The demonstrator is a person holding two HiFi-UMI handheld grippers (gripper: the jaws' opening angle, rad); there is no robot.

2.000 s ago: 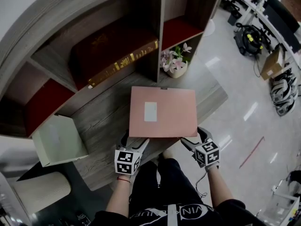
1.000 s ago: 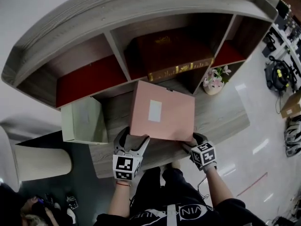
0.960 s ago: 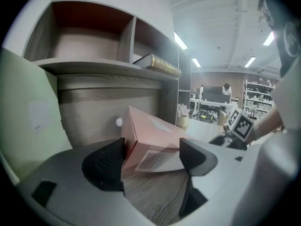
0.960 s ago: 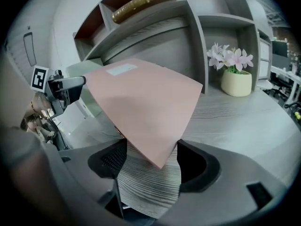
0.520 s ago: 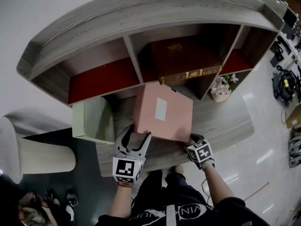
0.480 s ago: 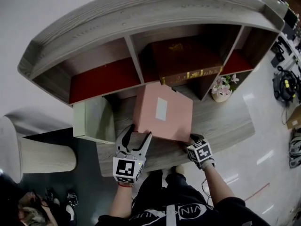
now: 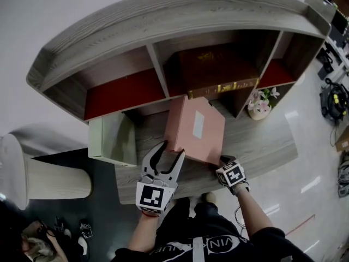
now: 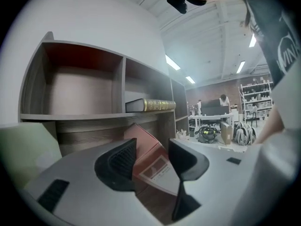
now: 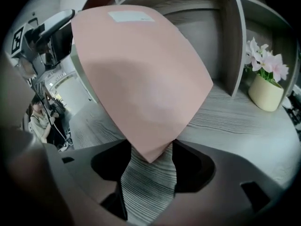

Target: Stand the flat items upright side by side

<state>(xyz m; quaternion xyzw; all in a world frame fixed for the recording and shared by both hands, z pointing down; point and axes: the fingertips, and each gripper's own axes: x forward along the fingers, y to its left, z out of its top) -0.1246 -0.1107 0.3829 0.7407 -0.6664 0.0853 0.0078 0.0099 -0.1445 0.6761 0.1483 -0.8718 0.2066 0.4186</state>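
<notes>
A flat pink box (image 7: 196, 127) with a white label is tipped up on the wooden table (image 7: 262, 141), in front of the shelf unit. My right gripper (image 7: 222, 161) grips its near right corner. In the right gripper view that corner (image 9: 146, 140) sits wedged between the closing jaws of the right gripper (image 9: 150, 157), clear of the tabletop. My left gripper (image 7: 170, 149) hovers at the box's near left corner; its jaws are closing and do not press on anything. Beyond the left gripper (image 8: 150, 161) I see the pink box (image 8: 146, 142).
A pale green flat box (image 7: 112, 141) lies at the table's left edge. A dark red book with gold edging (image 7: 218, 70) lies flat in the middle shelf compartment. A small flower pot (image 7: 259, 102) stands at the right. A white cylinder (image 7: 43, 182) sits on the floor at left.
The pink box has gone from lying flat to tipped up on edge, and looks narrower. My left gripper has shifted right toward its near left corner. The right gripper stays at the near right corner.
</notes>
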